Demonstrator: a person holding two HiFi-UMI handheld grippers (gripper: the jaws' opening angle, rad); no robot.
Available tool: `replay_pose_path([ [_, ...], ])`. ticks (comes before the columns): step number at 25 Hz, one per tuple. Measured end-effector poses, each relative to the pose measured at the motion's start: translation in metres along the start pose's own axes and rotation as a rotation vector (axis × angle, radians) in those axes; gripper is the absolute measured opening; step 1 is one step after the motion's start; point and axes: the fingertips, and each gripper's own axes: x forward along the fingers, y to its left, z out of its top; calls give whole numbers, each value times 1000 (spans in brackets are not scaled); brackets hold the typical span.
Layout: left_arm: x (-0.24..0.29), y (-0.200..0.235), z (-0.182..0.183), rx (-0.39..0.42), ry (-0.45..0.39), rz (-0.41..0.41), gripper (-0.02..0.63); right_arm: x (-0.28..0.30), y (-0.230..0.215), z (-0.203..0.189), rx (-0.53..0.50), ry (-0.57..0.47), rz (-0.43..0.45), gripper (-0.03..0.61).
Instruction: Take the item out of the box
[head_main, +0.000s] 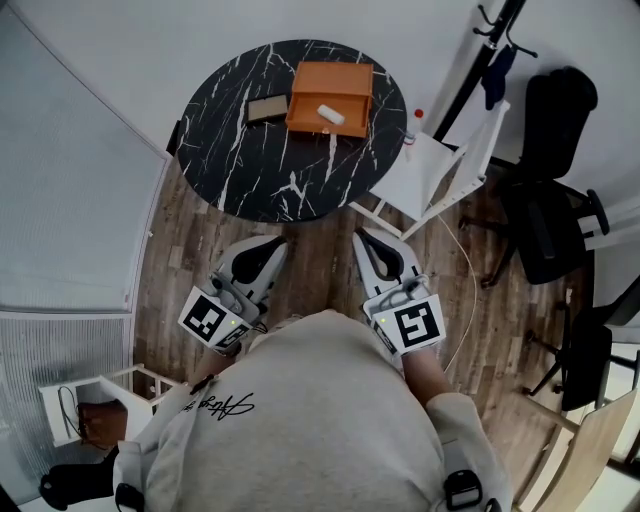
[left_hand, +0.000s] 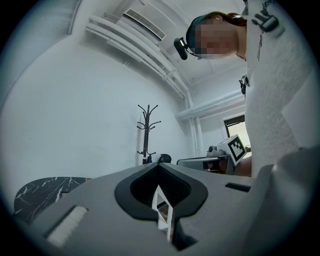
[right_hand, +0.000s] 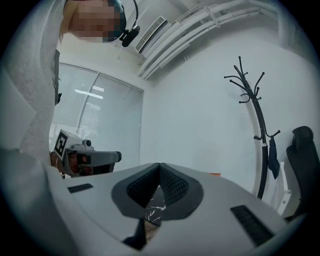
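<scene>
Not begun: white item (head_main: 330, 114) in orange box (head_main: 331, 95), upper centre, untouched; left gripper (head_main: 262, 243) and right gripper (head_main: 372, 238) closed, empty, lower centre.

Closed, empty right claw (right_hand: 159, 166)

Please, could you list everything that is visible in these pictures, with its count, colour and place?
table: one, black marble, round, ahead of the person
box: one, orange, open, on the table
item: one, white, inside the box
flat thing: one, brown, on the table, left of the box
chair: one, white, right of the table
coat rack: one, black, by the wall
office chairs: two, black, far right
floor: brown wood
left gripper: one, grey, jaws together, empty
right gripper: one, grey, jaws together, empty
sweatshirt: one, grey, on the person
</scene>
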Motion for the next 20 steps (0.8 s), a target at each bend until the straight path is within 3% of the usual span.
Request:
replay_pose_path([
  [20,-3,6,-5,-20,-7,37,3,7,11,-12,22,21,54,8],
])
